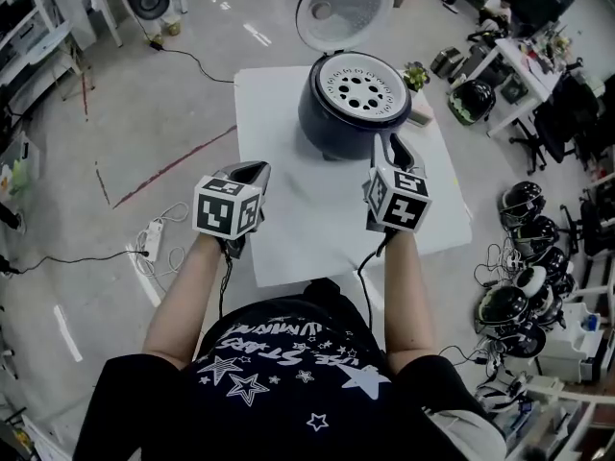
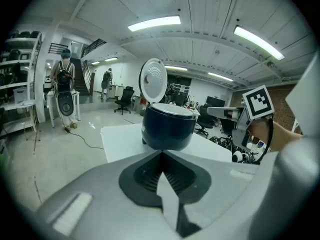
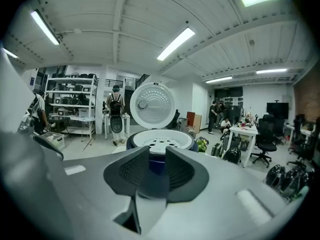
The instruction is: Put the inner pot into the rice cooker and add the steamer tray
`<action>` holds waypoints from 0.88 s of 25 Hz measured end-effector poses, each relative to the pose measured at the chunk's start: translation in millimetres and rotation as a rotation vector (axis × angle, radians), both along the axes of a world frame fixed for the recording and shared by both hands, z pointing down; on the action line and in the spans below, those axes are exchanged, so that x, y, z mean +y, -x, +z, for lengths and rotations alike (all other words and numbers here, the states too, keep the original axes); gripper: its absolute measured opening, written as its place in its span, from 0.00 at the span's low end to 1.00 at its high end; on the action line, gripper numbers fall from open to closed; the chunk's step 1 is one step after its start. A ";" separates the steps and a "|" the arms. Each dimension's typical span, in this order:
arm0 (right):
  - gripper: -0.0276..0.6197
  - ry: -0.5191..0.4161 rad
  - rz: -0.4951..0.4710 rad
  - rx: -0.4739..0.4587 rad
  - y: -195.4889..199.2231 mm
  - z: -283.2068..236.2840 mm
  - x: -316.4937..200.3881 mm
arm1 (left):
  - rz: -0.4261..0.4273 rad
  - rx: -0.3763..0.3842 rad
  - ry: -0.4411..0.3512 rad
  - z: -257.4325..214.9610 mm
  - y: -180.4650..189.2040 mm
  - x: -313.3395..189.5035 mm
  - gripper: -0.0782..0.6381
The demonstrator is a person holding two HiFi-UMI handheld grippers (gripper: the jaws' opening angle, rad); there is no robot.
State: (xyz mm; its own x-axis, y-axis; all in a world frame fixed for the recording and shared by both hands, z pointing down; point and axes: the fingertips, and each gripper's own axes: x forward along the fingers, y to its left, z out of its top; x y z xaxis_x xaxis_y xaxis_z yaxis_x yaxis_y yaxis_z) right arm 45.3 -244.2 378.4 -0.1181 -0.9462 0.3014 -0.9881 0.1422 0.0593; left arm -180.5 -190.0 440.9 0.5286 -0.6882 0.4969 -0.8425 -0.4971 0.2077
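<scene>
Both tongs hang near me, well apart from the rice cooker (image 1: 322, 128) at the far side of the table (image 1: 288, 219); the left gripper (image 1: 259, 168) is pressed together, the right gripper (image 1: 396, 143) slightly spread on nothing; the steamer tray (image 1: 357, 86) sits in the cooker's mouth, lid (image 1: 344, 6) up; I judge it best to check it lies level.

Rice cooker (image 1: 332, 123) is a round, dark-blue one standing upright on the white surface (image 1: 288, 229). It's out ahead of the left fingers (image 2: 145, 171) and the right fingers (image 3: 131, 171), touching neither, and lines up right past the gap in the right pair. Its lid (image 1: 344, 6) is flipped up at the back, white inside. The white steamer tray (image 1: 357, 86), full of round holes, sits level in the top opening.
</scene>
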 end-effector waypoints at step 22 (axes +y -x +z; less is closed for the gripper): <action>0.08 0.178 0.104 -0.035 59.0 63.6 185.1 | 0.183 -0.038 0.065 39.1 45.5 122.0 0.11</action>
